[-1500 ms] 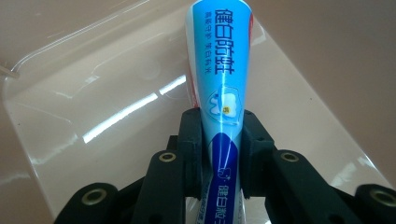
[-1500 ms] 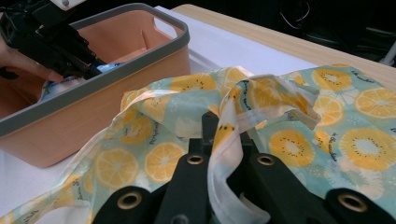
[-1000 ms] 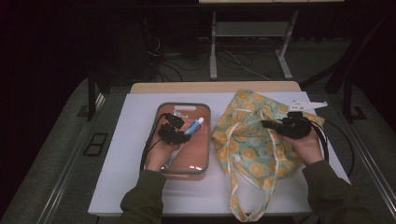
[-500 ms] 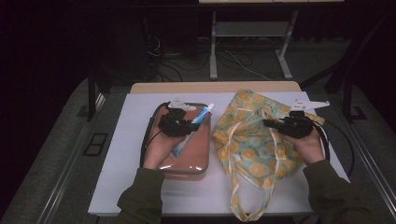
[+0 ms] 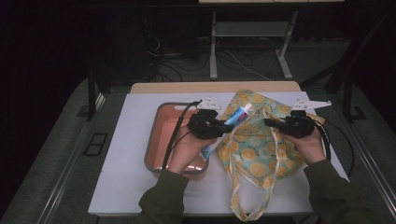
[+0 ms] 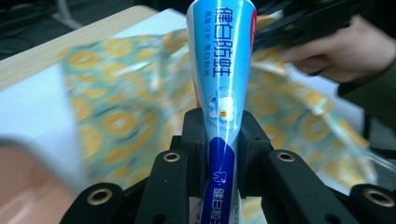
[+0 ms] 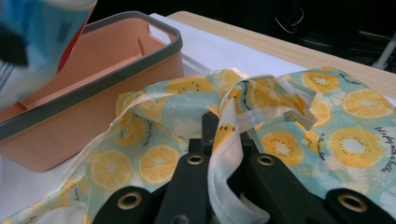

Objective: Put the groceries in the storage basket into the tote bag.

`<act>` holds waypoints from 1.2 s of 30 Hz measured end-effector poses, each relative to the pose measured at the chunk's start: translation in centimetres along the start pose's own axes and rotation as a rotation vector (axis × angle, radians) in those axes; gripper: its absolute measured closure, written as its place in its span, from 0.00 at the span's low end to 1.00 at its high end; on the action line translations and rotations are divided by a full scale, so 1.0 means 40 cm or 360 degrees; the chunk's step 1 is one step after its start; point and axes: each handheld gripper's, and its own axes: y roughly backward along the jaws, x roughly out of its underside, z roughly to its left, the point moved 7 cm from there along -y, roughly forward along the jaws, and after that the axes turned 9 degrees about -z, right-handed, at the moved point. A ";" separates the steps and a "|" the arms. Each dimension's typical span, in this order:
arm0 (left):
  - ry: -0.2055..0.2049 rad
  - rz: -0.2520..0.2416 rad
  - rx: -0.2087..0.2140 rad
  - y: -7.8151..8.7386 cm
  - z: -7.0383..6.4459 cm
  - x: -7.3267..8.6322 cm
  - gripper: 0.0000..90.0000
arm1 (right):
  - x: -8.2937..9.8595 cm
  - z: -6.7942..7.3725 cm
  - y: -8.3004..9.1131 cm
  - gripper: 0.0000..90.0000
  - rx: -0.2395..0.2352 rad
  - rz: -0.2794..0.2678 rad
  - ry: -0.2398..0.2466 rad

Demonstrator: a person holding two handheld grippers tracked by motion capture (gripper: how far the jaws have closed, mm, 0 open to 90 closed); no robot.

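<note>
While the left gripper (image 5: 223,127) pinches a toothpaste tube (image 5: 238,114) over the fruit-print bag's (image 5: 261,149) left edge, just beside the pink bin (image 5: 161,140), the right gripper (image 5: 272,122) clamps what looks like the bag's rim. Bare white table (image 5: 126,172) lies left of the bin.

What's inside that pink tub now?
The tub looks mostly bare in the high view, but the left hand and gripper cover its near right part, where a blue-white scrap peeks out.

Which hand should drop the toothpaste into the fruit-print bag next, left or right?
Left. The left tool is already clamped on the toothpaste tube, poised over the bag. The right tool is busy pinching the bag's fabric, likely holding it open.
</note>
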 end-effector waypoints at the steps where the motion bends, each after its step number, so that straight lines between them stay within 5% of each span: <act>1: -0.0005 -0.0005 0.0016 -0.012 -0.012 -0.002 0.84 | 0.000 0.000 0.000 0.99 -0.0001 -0.0002 0.0002; 12: -0.0024 0.0099 0.0095 -0.127 -0.100 0.043 0.84 | -0.006 -0.017 0.022 0.99 0.0019 -0.0029 -0.0013; 19: -0.0051 0.0254 0.0051 -0.199 -0.126 0.098 0.84 | -0.008 -0.018 0.026 0.99 0.0018 -0.0038 -0.0015; 28: -0.0041 0.0384 -0.0019 -0.260 -0.112 0.161 0.84 | -0.010 -0.017 0.030 0.99 0.0018 -0.0043 -0.0011; 36: 0.0029 0.0404 -0.0082 -0.321 -0.083 0.187 0.83 | -0.010 -0.012 0.026 0.99 0.0006 -0.0040 -0.0005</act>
